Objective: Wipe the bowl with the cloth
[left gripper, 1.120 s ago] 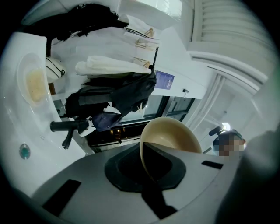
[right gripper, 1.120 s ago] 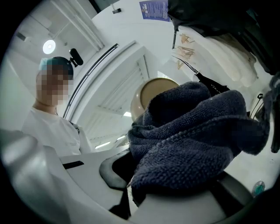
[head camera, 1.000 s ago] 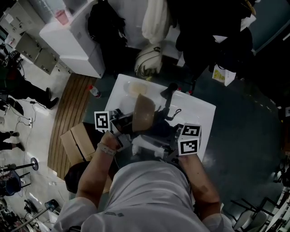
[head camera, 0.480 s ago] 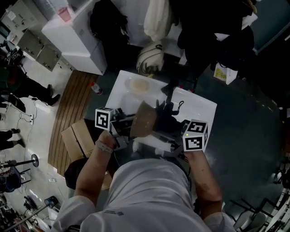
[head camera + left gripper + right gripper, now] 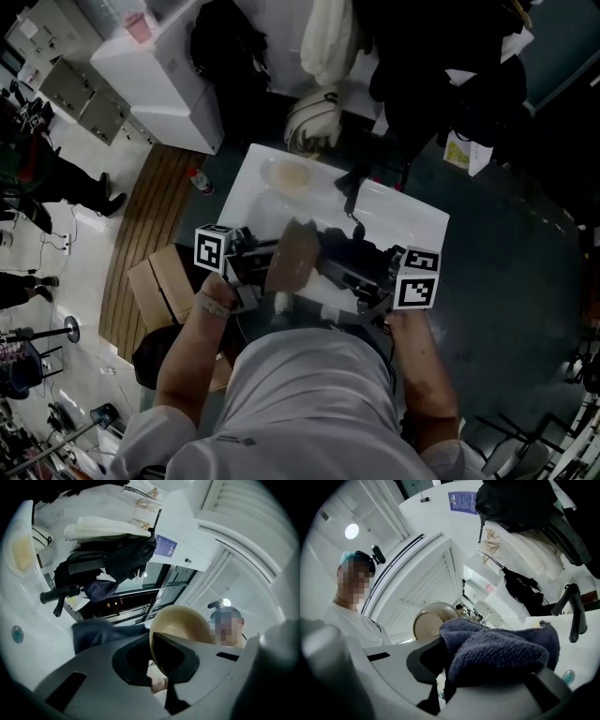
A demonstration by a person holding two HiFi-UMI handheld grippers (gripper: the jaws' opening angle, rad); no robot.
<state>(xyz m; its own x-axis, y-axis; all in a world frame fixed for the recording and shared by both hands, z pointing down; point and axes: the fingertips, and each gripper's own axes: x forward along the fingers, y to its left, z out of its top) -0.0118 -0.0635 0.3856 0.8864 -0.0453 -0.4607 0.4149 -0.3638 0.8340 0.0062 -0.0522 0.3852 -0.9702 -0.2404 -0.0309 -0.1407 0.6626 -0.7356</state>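
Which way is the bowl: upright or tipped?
Tipped. The bowl stands on edge, its rim clamped between the fingers of the left gripper.

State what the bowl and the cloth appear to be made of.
The bowl: beige, smooth, thin-rimmed, soft even sheen; probably plastic or melamine, though glazed ceramic cannot be ruled out. The cloth: dark blue, nubby looped pile, limp folds; terry or microfibre fabric.

— What's lying on the white table (image 5: 412, 220)?
— A shallow dish (image 5: 286, 175), yellowish inside, near the far left corner. A black handled thing (image 5: 353, 186) stands beside it, by the far edge.
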